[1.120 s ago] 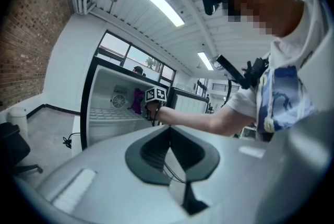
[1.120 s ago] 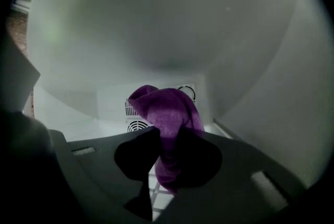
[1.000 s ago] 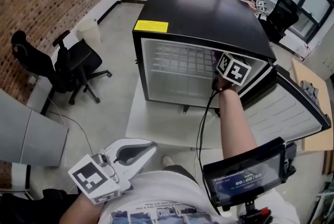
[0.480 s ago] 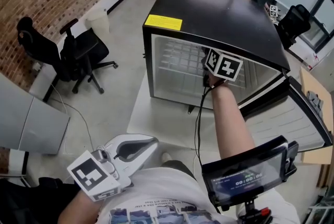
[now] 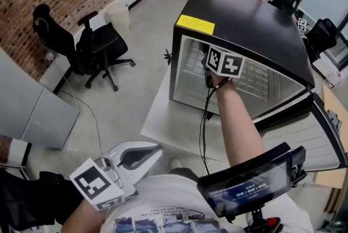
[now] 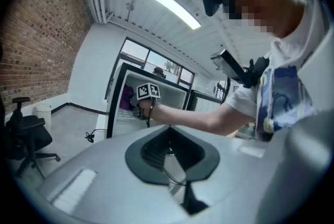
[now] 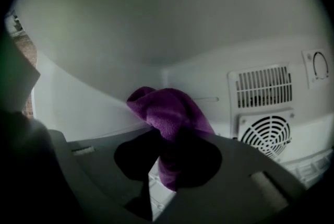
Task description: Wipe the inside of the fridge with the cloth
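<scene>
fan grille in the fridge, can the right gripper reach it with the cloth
Likely yes: the right gripper, shut on the cloth, is inside the fridge with nothing before the fan grille.

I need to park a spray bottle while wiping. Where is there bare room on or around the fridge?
The fridge top is bare past the yellow label. The white board in front is free left of the arm. Floor between fridge and chair is open. The fridge mouth is crowded: the right tool holds the cloth there.
</scene>
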`<control>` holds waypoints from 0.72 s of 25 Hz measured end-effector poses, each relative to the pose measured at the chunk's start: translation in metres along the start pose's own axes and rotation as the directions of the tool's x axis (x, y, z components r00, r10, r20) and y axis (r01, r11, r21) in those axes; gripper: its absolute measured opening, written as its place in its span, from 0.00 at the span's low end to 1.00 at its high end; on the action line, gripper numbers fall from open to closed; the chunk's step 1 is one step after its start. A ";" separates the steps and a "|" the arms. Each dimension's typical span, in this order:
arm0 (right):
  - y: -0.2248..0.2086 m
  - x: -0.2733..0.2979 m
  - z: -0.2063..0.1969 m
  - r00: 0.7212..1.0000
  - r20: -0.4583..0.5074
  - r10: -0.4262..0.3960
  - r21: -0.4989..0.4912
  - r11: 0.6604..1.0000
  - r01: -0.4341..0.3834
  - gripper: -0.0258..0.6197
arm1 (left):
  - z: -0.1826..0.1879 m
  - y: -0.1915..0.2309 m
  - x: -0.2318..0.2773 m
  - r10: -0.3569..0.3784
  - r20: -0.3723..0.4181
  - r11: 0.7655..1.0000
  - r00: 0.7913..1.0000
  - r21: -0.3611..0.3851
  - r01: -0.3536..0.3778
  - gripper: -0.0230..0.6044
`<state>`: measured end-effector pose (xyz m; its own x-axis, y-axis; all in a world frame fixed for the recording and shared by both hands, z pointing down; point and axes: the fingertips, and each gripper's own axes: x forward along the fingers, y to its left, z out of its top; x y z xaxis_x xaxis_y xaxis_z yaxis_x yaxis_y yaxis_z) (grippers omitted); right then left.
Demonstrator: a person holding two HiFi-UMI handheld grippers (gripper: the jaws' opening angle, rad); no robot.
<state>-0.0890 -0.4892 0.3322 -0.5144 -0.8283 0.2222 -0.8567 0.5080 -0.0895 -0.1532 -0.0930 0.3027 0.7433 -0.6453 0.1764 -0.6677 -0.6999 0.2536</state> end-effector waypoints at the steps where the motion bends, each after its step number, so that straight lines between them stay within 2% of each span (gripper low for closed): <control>1: 0.006 0.001 0.001 1.000 0.005 0.017 0.000 1.000 -0.017 0.15 | -0.001 0.001 -0.002 0.006 0.001 1.000 1.000 -0.003 -0.006 0.05; 5: 0.015 -0.011 0.005 0.999 0.032 0.040 -0.003 0.999 -0.040 0.15 | -0.004 -0.002 -0.006 -0.006 0.007 1.000 1.000 -0.006 0.006 0.05; 9: 0.005 -0.039 0.017 0.997 0.076 -0.013 0.000 1.000 0.013 0.15 | -0.003 -0.005 -0.007 -0.039 0.005 0.999 0.999 -0.002 0.039 0.05; 12: -0.024 -0.071 0.024 0.988 0.108 -0.112 0.005 0.994 0.112 0.15 | -0.004 -0.012 -0.002 -0.085 -0.005 0.996 0.996 0.001 0.085 0.05; 14: -0.053 -0.092 0.027 0.970 0.124 -0.208 0.030 0.978 0.206 0.15 | -0.003 -0.016 0.002 -0.117 -0.008 0.993 0.993 0.006 0.117 0.05; 18: -0.122 -0.140 0.019 0.895 0.115 -0.431 0.113 0.901 0.419 0.15 | -0.002 -0.026 0.006 -0.179 -0.007 0.984 0.984 0.012 0.179 0.05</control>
<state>0.0870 -0.4395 0.2934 -0.0959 -0.9874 0.1258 -0.9917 0.0839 -0.0972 -0.1308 -0.0781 0.2989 0.8512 -0.5072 0.1349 -0.5241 -0.8078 0.2699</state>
